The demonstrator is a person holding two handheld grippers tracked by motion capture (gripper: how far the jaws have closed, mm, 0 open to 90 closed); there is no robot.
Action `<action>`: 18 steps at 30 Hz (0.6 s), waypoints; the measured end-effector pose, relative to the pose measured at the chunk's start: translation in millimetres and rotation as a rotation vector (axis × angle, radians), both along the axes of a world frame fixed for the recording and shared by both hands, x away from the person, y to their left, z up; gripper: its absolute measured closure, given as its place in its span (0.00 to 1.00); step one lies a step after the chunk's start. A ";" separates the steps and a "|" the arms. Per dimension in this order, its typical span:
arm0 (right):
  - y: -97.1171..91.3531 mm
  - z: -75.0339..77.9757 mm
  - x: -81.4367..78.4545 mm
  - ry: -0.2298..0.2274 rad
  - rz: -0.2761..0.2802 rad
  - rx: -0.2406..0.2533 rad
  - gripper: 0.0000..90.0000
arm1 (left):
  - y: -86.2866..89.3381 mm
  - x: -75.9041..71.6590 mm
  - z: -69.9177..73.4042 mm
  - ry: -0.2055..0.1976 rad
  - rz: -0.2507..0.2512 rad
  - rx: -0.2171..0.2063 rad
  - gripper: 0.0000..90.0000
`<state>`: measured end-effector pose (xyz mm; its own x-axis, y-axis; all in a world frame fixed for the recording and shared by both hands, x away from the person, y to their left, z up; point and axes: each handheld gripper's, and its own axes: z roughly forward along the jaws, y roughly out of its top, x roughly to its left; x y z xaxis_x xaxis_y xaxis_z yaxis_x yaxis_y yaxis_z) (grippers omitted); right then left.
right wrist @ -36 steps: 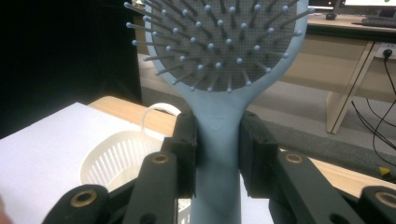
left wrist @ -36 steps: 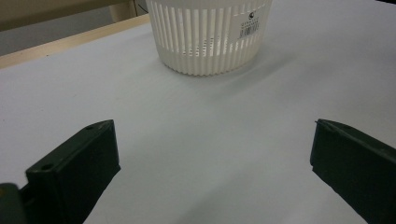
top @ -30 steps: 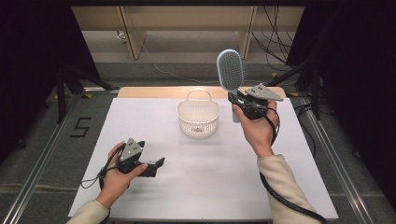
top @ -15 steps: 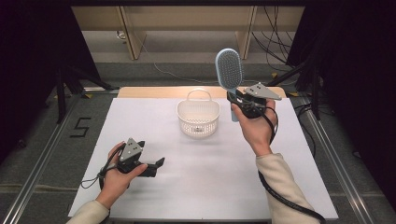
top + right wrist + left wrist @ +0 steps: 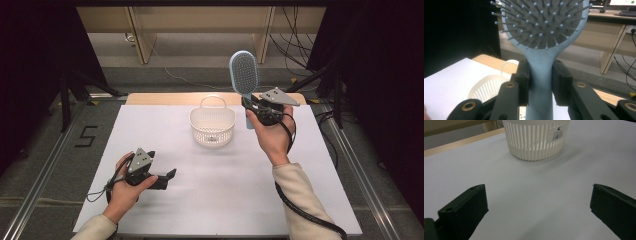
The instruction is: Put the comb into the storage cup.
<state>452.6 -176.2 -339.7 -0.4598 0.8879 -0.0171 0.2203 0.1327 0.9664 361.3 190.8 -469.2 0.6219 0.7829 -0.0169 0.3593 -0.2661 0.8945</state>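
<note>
A light blue hairbrush (image 5: 243, 75) stands upright in the air, head up, to the right of and above a white slatted basket (image 5: 212, 125). My right gripper (image 5: 252, 106) is shut on the hairbrush's handle (image 5: 540, 82), with a black pad pressed on each side; its bristles (image 5: 541, 22) face the camera in the right gripper view. My left gripper (image 5: 170, 177) rests low on the white table at the front left, open, with nothing between its jaws. In the left gripper view the basket (image 5: 536, 138) stands ahead on the table, beyond the two black fingertips (image 5: 471, 205).
The white tabletop (image 5: 225, 190) has a wooden strip (image 5: 160, 98) along its far edge. Beyond it lie a grey floor, wooden furniture legs (image 5: 142, 37) and cables (image 5: 295, 45). Dark curtains stand on both sides. A "5" mark (image 5: 86, 136) sits on the floor at the left.
</note>
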 end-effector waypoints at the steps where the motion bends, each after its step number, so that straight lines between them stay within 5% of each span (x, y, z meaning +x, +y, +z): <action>1: 0.2 0.1 0.2 0.000 0.000 0.002 0.79 | 0.1 0.0 0.1 -0.001 0.000 0.002 0.01; 18: 3.6 -0.5 2.4 -0.002 0.006 0.005 0.79 | 0.1 0.2 0.1 -0.001 -0.001 0.000 0.01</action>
<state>455.0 -172.5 -340.2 -0.4654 0.8850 -0.0137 0.2179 0.1296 0.9673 361.5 190.9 -469.1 0.6224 0.7825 -0.0162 0.3582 -0.2663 0.8949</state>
